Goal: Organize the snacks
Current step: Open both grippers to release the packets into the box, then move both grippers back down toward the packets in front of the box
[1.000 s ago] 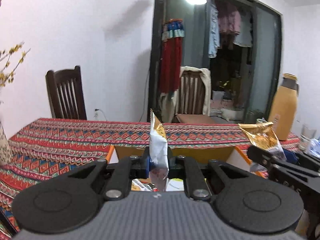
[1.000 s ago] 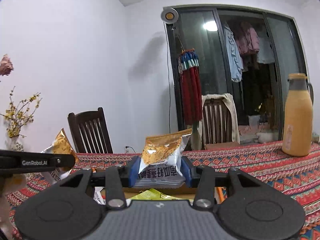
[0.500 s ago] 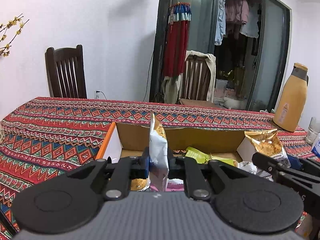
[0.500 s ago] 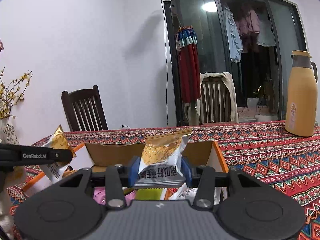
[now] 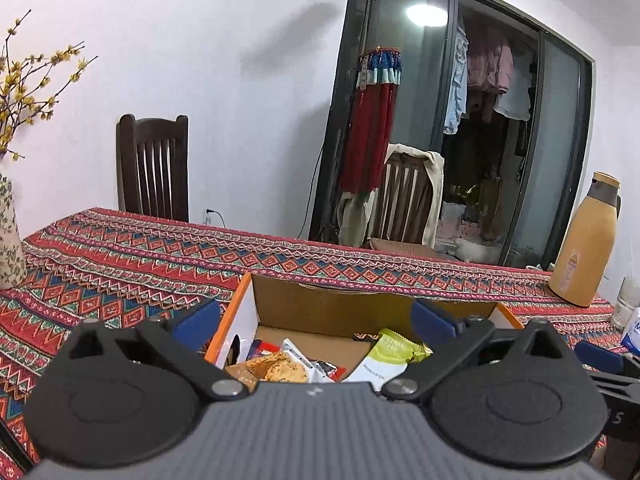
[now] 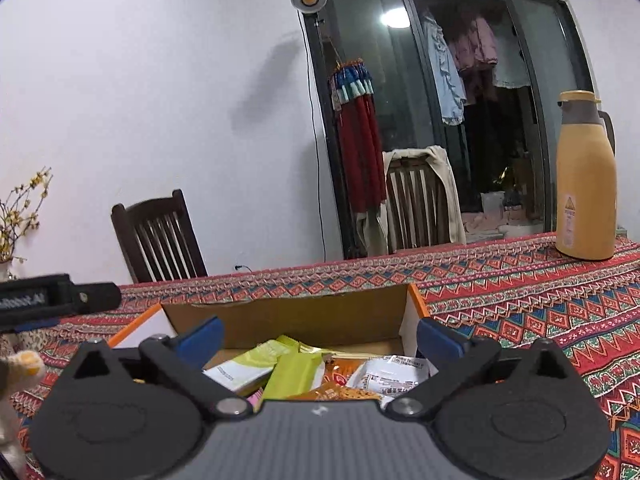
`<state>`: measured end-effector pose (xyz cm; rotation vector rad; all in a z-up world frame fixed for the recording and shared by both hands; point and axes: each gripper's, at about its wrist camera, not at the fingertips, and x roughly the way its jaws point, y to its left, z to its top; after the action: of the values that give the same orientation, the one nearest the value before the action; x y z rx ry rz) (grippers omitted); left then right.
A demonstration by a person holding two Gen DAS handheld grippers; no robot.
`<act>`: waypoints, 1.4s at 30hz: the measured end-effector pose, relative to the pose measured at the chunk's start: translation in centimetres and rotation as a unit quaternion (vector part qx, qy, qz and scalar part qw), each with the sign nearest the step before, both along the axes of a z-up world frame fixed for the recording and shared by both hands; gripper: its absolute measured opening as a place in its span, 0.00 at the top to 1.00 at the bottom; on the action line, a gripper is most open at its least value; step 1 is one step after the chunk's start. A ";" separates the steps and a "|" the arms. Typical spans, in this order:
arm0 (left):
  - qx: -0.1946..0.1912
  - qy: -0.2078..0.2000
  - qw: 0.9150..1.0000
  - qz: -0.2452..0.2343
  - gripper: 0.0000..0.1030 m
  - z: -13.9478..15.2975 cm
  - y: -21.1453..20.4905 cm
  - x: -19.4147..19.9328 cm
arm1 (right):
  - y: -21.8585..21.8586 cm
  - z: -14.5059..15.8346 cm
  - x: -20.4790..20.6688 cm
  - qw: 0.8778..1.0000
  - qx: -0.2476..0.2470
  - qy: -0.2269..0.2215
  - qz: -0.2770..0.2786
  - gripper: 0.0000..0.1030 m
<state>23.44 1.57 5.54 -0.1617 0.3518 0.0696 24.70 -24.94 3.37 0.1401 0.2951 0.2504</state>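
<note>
A cardboard box (image 5: 360, 308) with orange rims stands on the patterned tablecloth (image 5: 100, 264). Several snack packets lie in it, among them a cookie packet (image 5: 280, 366) and a lime-green packet (image 5: 390, 354). My left gripper (image 5: 316, 320) hangs over the box's left half, its jaws opening wide with nothing between the pads. My right gripper (image 6: 320, 338) hangs over the right half of the box (image 6: 280, 312), its jaws also opening and empty. Below it lie a green packet (image 6: 292, 372), a white packet (image 6: 388, 368) and an orange one (image 6: 340, 392).
A tall yellow thermos (image 6: 584, 184) stands on the table at the back right. A glass (image 5: 630, 300) and a blue-white carton (image 5: 634, 332) sit near it. At far left is a flowered vase (image 5: 8, 232). Two wooden chairs (image 5: 154, 168) stand behind the table.
Both grippers held white-and-gold snack packets upright and have let them go; the jaws now stand wide and the packets are out of them. Both hands sank slightly over the box.
</note>
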 end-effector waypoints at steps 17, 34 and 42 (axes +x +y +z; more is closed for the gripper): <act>-0.008 0.019 1.000 -0.018 0.00 -0.1 -0.1 -0.1 | -0.3 0.2 -0.7 1.000 0.007 0.001 -0.001 0.00; 0.045 0.029 0.998 -0.012 0.00 0.7 1.1 -6.3 | -1.3 0.0 -8.0 0.998 -0.052 0.020 0.014 0.00; 0.055 0.075 0.996 -0.016 0.00 -2.4 1.9 -8.9 | -3.3 -3.0 -10.9 0.994 -0.080 0.079 -0.007 0.00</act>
<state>14.57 3.48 3.18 -0.0424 0.4997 0.0689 13.83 -28.24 0.34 0.0031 0.4699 0.2001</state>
